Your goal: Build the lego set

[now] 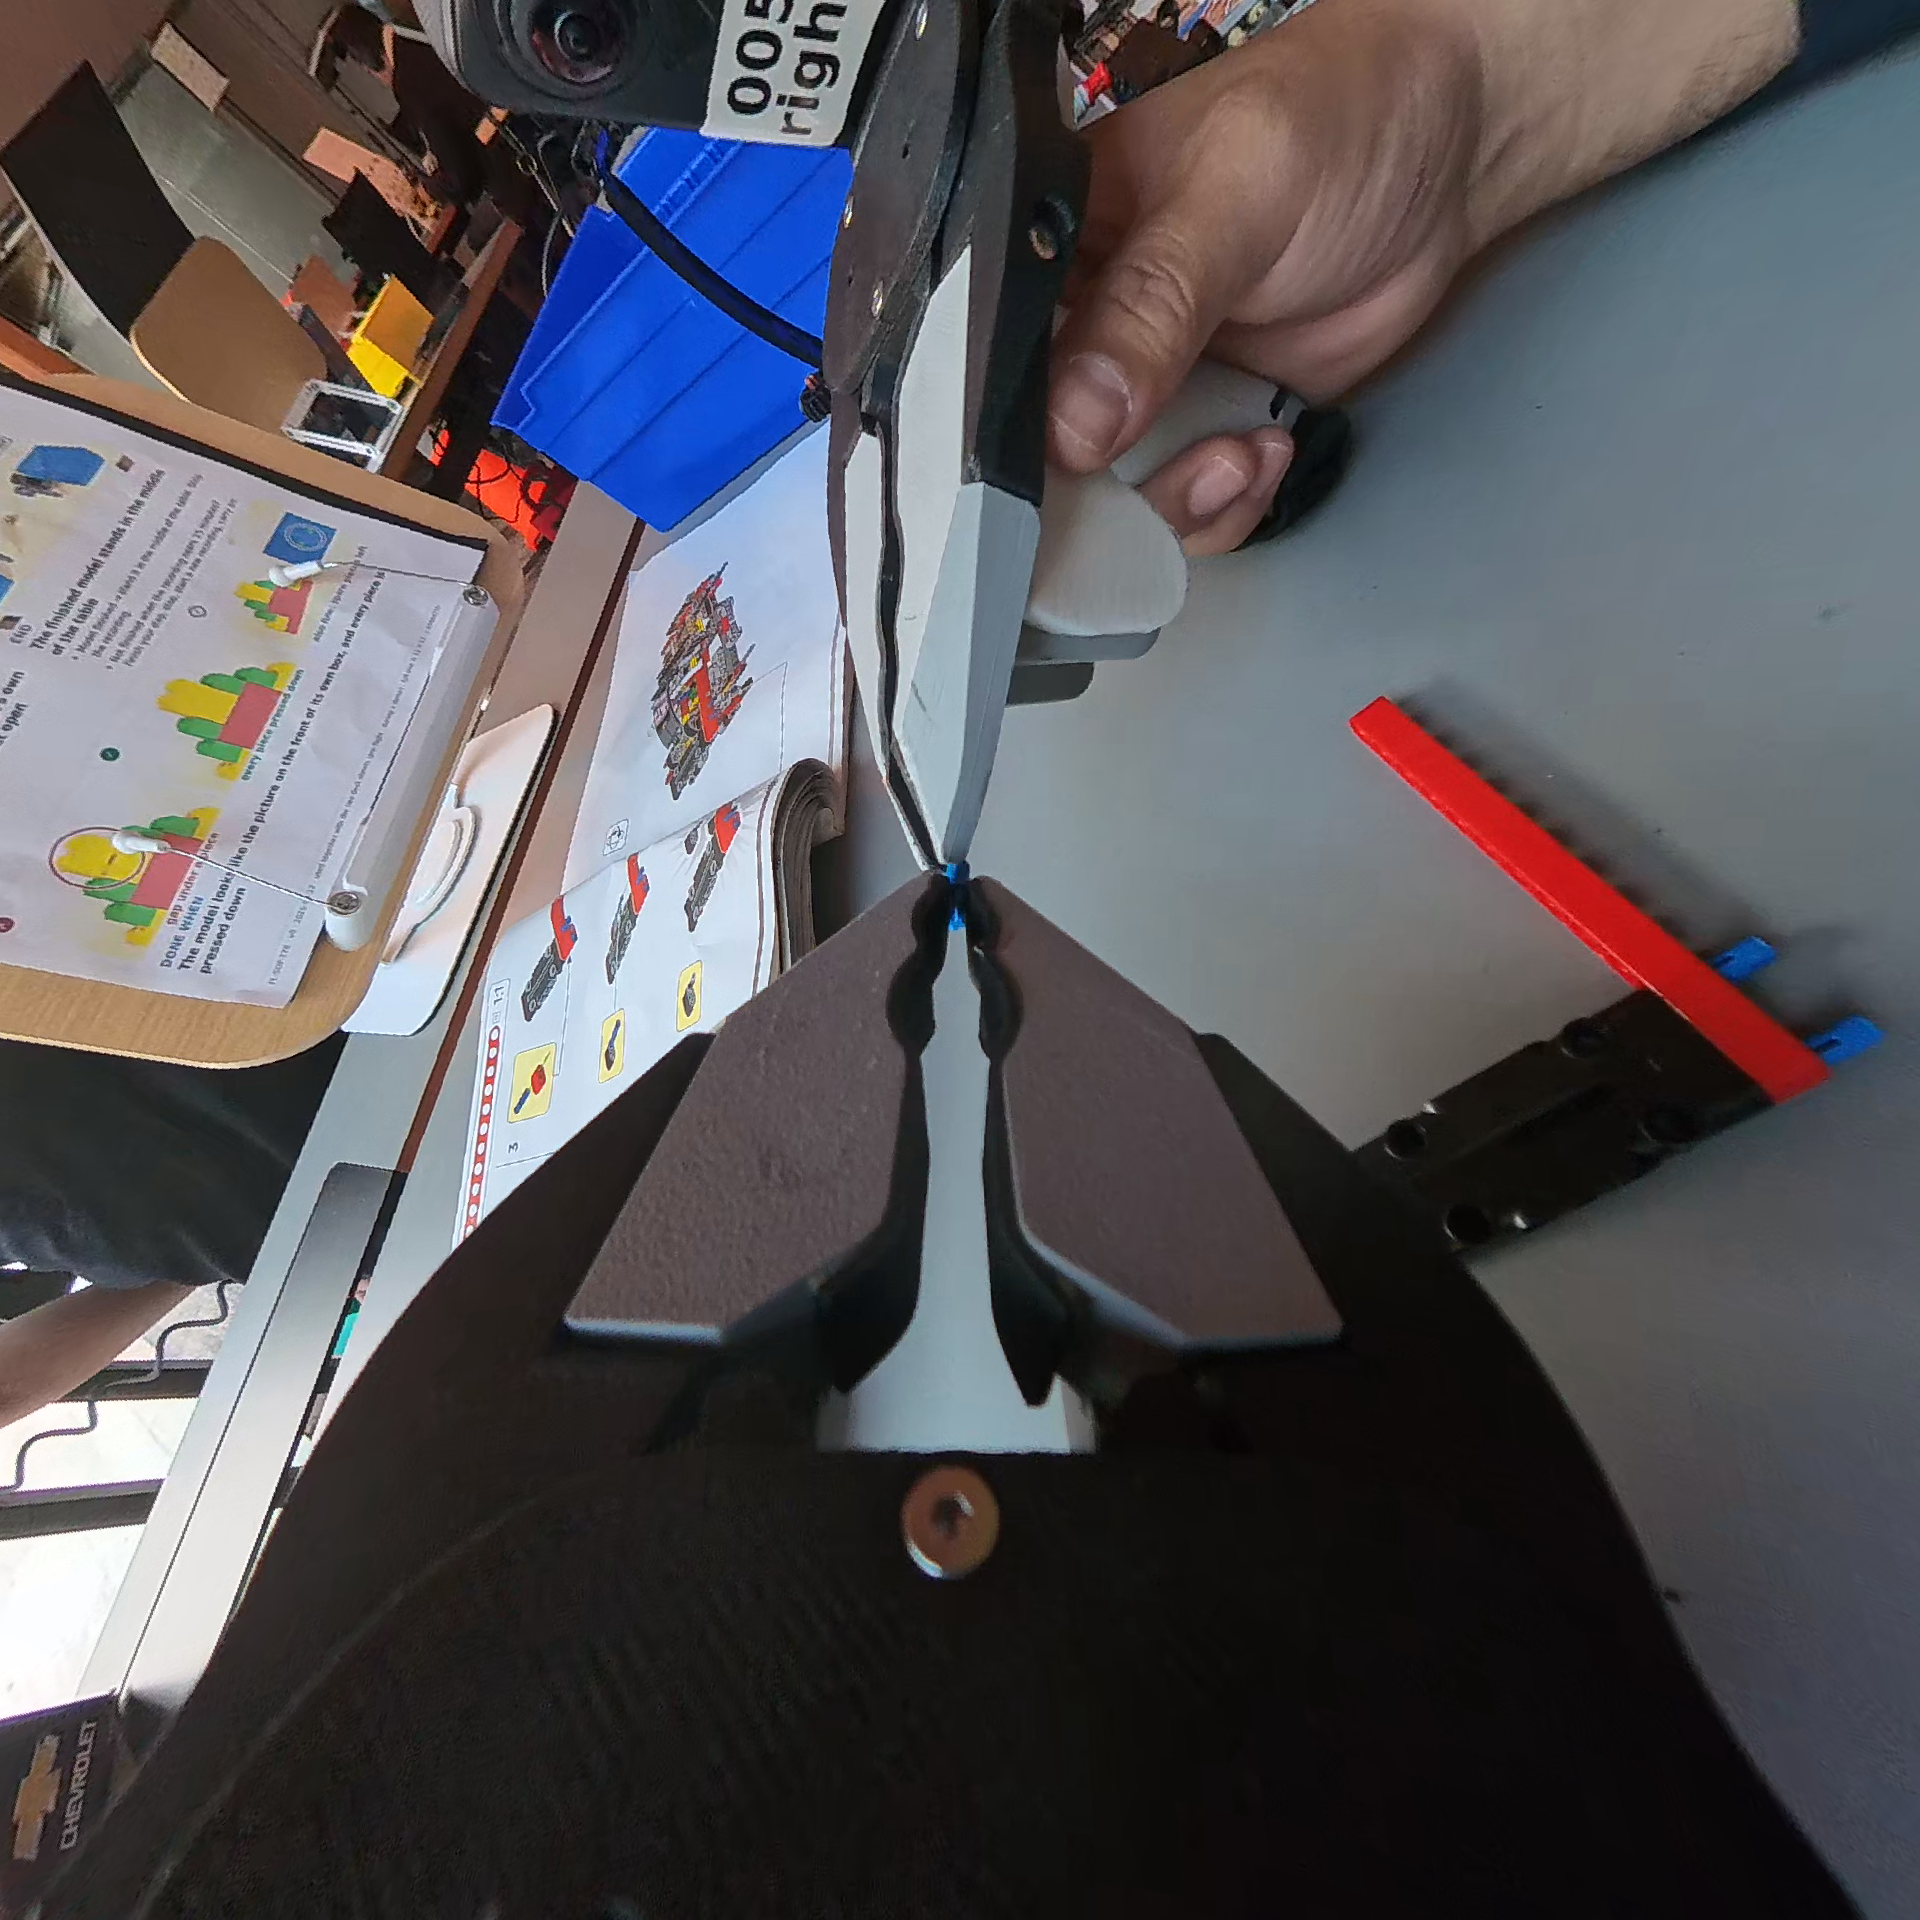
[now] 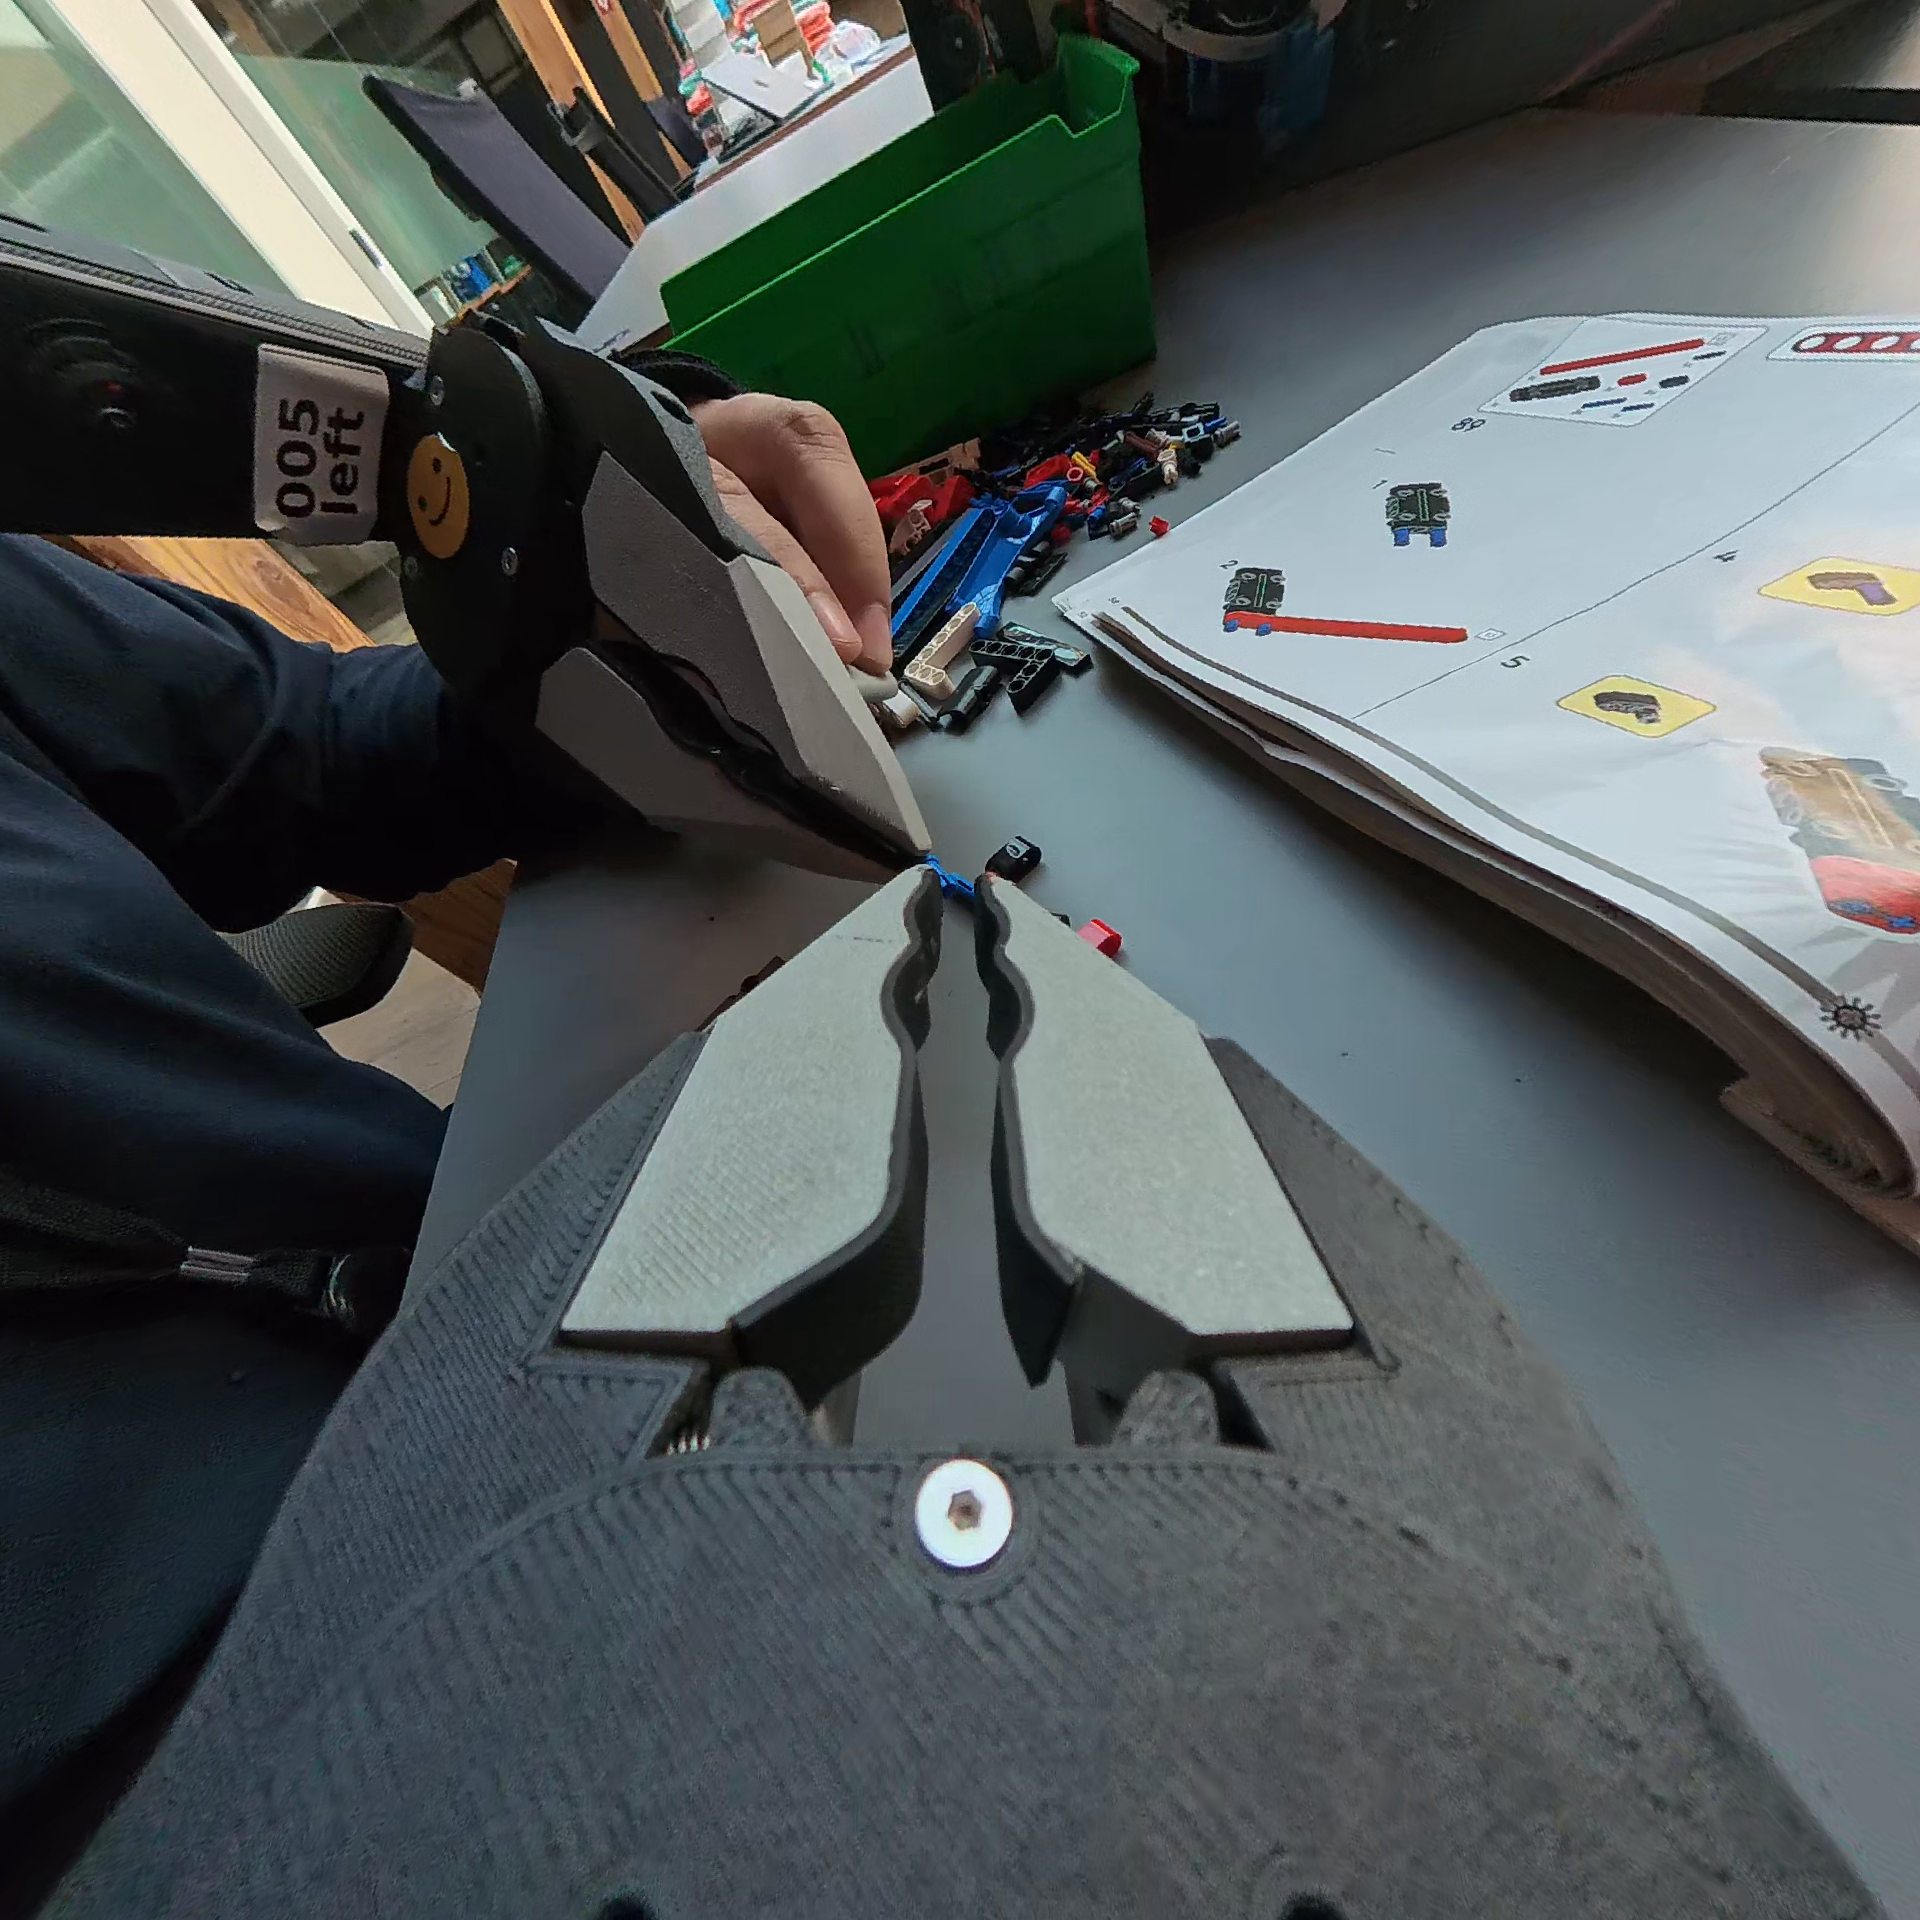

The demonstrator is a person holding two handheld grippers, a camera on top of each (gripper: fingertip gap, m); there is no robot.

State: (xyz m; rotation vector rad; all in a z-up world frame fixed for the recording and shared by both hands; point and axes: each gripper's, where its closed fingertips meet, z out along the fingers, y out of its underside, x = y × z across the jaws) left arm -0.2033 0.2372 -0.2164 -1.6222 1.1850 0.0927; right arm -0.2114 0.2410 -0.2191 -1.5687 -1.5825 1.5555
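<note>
We held one small blue pin (image 1: 955,902) between both tools: the left gripper (image 1: 953,896) clamped one end, the right gripper (image 2: 958,889) pinched the other, tips nearly meeting above the grey table (image 1: 1299,831).

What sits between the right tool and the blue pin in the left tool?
Nothing visible. The blue pin already lies between the right tool's tips, and the left tool pinches its other end.
</note>
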